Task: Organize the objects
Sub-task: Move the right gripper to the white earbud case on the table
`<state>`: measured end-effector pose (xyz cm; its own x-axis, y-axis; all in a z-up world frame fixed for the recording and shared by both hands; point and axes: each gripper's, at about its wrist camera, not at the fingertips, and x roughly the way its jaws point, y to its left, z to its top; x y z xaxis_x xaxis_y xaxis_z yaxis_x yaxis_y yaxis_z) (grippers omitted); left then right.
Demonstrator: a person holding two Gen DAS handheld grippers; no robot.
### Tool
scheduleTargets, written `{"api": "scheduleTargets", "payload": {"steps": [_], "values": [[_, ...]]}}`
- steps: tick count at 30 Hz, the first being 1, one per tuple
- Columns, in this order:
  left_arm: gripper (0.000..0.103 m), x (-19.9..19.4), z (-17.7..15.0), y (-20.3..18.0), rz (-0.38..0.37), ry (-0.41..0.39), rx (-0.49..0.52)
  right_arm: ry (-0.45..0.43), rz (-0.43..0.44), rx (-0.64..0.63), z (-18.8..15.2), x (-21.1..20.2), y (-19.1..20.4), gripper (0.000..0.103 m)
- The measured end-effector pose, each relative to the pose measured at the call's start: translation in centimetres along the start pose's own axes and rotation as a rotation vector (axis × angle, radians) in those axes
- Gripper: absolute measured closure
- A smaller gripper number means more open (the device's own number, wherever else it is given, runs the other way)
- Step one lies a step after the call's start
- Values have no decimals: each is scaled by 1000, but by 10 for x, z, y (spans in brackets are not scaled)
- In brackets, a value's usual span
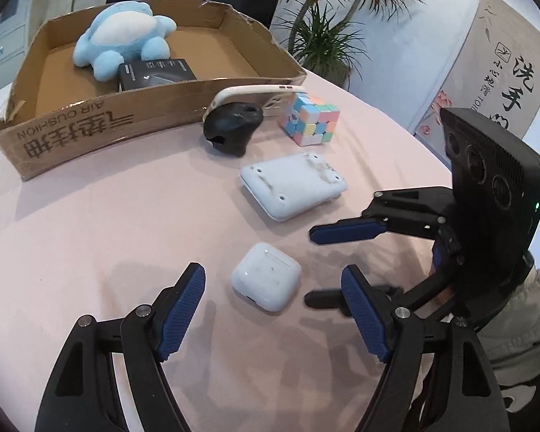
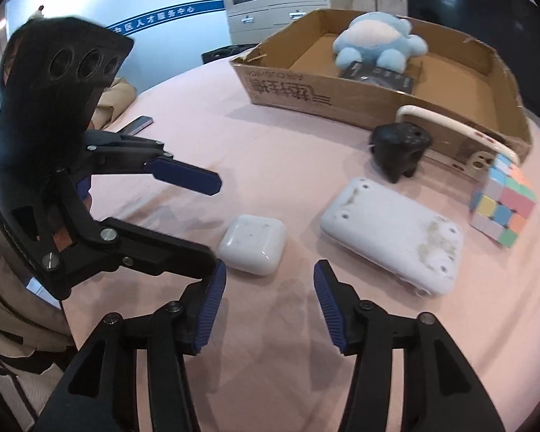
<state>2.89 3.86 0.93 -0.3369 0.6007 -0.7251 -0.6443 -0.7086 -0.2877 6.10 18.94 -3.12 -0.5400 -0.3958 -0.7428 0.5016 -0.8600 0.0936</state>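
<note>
Both fisheye views bright, even, soft daylight-type light. Shadows faint and diffuse: pale shadow on the pink tablecloth [image 1: 108,223] in front of the cardboard box [image 1: 90,126] at 9 o'clock, soft gripper shadows at 6 o'clock in the right wrist view. Mild sheen on the white earbud case [image 1: 266,277]. Strong barrel distortion, black vignette in all corners. Centre sharp; rim smeared, the pastel cube [image 2: 504,208] at 3 o'clock slightly blurred.

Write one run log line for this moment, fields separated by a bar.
left hand-held gripper: open, earbud case just ahead | right hand-held gripper: open, empty | cardboard box: holds plush toy
</note>
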Motion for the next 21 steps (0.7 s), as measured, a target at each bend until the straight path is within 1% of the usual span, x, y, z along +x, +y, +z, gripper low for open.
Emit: {"api": "scheduleTargets", "payload": {"steps": [2,3,5,7,8,9,10,12,14,15,17,18,19,21], "values": [[25,0,5,1,3,6,13,21,13,-70,8,5,4,54],[25,-1,7,2,-2,12,21,34,27,-83,12,8,3,51],[25,-2,12,6,-4,23,19,55,58,-66,18,15,-1,48],[25,2,15,8,-22,55,18,74,84,-48,19,24,0,48],[25,5,15,7,-31,68,29,82,77,-60,18,29,3,48],[26,9,14,6,-39,86,40,87,66,-77,17,31,6,53],[26,12,14,6,-49,96,45,80,47,-105,15,31,9,55],[30,16,12,7,-83,121,41,91,36,-176,12,29,16,59],[32,19,11,5,-78,144,62,107,77,-235,6,24,19,60],[33,20,10,4,-74,153,72,109,77,-249,5,23,19,60],[36,23,9,0,-87,169,82,111,71,-243,-1,18,15,59],[40,24,9,-3,-94,177,93,105,75,-233,-3,17,15,59],[42,25,9,-5,-94,180,103,99,72,-228,-4,16,15,59],[48,29,10,-11,-94,195,122,87,52,-219,-7,16,18,59]]}}
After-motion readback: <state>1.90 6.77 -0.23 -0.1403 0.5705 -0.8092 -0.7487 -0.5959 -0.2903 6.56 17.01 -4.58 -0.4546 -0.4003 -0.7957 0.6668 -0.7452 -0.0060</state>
